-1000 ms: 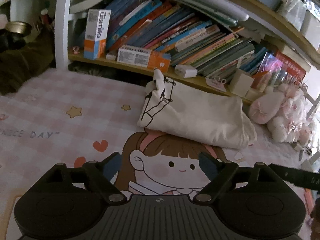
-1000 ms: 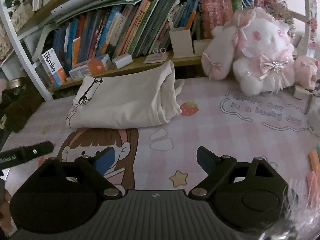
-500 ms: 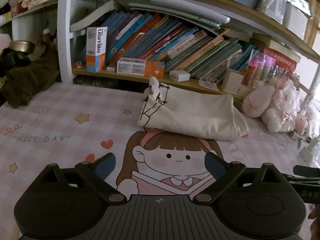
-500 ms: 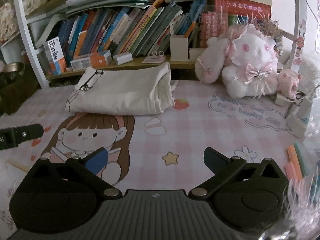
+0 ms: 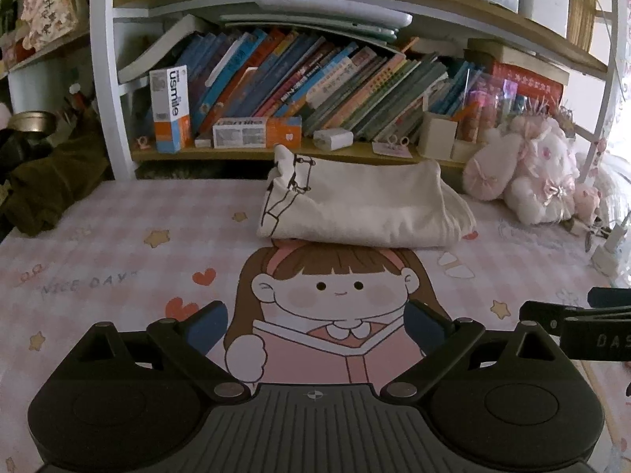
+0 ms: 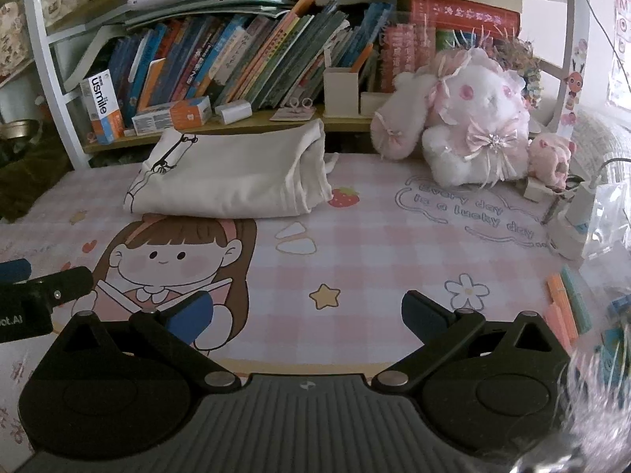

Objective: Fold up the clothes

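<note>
Two grippers are held above the near edge of the desk [image 5: 98,244], which is covered by a pink checked mat printed with a cartoon girl. At the far left edge, a dark olive cloth [image 5: 47,193] is piled beside the white shelf post [image 5: 108,79]. On the low shelf along the far edge, an upright usmile box [image 5: 170,108] and a flat usmile box [image 5: 256,132] are set in front of a row of leaning books [image 5: 315,79]. The left gripper [image 5: 315,321] is seen released, its jaws spread wide over the printed girl, nothing between them. The folded cream garment [image 5: 363,211] lies at the far middle of the desk, against the shelf edge, its black line print at the left end and its layered edges at the right end; it is well apart from both grippers. The right gripper [image 6: 307,309] is likewise released and empty, jaws spread over a printed star. At the far right corner, a pink and white plush toy [image 6: 473,134] is propped against the shelf. Near the right edge, orange and green pens [image 6: 568,307] are laid.
</note>
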A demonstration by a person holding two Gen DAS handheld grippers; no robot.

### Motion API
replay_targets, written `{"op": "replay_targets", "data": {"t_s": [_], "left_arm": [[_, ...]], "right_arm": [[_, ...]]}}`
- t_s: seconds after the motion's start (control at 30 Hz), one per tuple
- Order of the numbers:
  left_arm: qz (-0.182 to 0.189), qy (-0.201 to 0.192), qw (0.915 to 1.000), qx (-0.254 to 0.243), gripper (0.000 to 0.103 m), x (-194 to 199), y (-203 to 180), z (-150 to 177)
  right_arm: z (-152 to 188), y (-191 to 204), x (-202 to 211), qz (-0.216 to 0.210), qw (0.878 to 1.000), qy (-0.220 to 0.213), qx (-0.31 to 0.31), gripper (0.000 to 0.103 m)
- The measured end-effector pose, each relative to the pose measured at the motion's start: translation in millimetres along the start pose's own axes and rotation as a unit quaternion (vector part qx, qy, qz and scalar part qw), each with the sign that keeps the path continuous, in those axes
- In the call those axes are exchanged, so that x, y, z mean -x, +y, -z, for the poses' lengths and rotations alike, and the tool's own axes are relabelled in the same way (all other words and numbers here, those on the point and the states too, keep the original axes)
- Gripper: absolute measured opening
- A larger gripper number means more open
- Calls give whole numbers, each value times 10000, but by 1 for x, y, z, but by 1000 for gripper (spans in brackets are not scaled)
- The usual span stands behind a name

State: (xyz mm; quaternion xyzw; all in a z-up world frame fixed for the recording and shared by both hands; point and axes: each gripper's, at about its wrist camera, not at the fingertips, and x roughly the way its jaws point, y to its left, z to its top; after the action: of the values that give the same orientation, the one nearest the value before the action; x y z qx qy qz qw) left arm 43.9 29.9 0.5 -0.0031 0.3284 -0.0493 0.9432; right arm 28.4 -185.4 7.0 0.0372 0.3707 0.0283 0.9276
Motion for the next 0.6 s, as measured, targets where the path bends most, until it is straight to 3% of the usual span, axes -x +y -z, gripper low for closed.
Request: {"op": "replay_targets", "data": {"t_s": [0.6], "left_arm": [[-64, 88, 9999, 60, 102, -2, 1, 2]], "right_arm": [[4, 6, 2, 9, 9999, 103, 69, 103]]}}
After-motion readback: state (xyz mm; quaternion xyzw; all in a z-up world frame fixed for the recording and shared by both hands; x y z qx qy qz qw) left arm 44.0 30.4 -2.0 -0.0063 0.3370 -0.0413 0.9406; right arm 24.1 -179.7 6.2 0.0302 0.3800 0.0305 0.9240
